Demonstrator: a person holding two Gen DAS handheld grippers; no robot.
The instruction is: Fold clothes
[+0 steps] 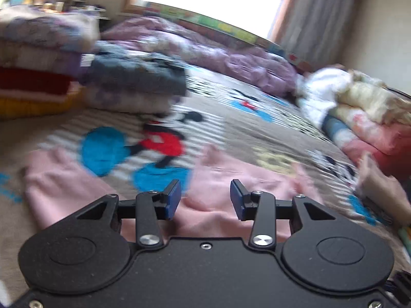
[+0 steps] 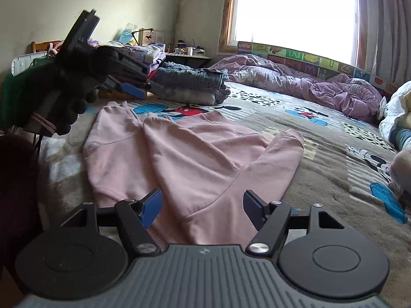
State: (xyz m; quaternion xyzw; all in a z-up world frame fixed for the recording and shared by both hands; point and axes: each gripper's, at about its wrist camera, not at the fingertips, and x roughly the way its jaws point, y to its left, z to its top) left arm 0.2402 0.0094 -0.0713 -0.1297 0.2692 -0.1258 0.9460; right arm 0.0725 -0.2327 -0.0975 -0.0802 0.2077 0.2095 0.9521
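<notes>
Both tongs (image 1: 205, 197) (image 2: 203, 206) agape, empty, over pink sweatshirt (image 2: 185, 154), cartoon blanket (image 2: 321, 138), folded stacks (image 2: 190, 84), bright window (image 2: 295, 10)

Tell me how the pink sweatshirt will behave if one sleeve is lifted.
The pink sweatshirt lies creased and limp on the bed blanket, so it probably droops. It looks light, and the body would likely drag along.
</notes>
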